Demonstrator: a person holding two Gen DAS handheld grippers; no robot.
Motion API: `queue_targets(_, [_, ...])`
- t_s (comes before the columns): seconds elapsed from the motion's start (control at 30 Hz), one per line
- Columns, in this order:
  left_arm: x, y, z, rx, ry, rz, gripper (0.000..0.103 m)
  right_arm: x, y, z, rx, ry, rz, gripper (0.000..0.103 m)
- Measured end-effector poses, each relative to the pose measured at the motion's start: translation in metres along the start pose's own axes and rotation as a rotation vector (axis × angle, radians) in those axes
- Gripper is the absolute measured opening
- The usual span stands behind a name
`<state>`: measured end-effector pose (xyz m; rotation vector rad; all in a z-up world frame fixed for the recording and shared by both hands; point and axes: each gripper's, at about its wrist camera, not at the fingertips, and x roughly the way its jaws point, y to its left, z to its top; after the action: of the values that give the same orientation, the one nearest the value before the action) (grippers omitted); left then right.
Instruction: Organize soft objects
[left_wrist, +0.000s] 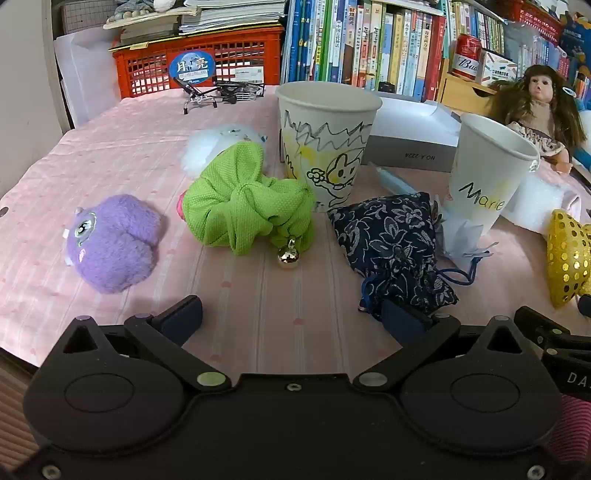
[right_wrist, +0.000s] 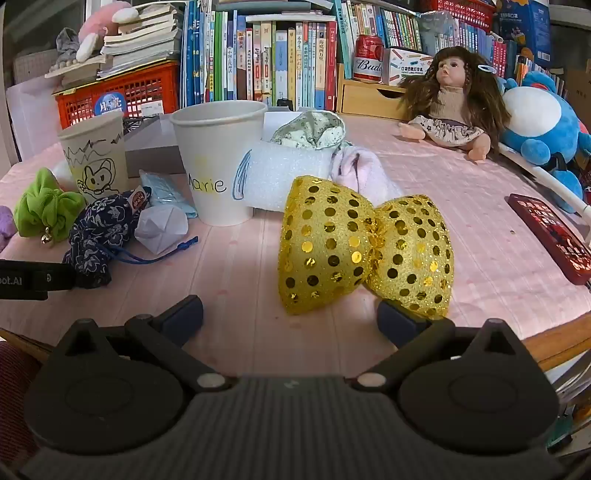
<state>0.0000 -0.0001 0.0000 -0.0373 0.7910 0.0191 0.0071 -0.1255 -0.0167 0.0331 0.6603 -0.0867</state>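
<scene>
A green scrunchie (left_wrist: 245, 210) with a small bell lies near the middle of the desk (left_wrist: 280, 302), between a purple plush (left_wrist: 110, 242) towards the left edge and a blue flowered pouch (left_wrist: 397, 249). Two paper cups (left_wrist: 327, 138) stand behind them. A gold sequin bow (right_wrist: 364, 245) lies nearer the desk's right edge. The left gripper (left_wrist: 291, 317) is spread wide and holds nothing; the right gripper (right_wrist: 290, 315) likewise gapes empty before the bow.
</scene>
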Motion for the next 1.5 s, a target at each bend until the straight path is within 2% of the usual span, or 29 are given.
queue_targets(1.5, [0.0022,-0.0008,0.0027,0.004,0.008,0.004,0.103,0.0016,0.0001,0.0019,-0.002,0.012,-0.003,0.103])
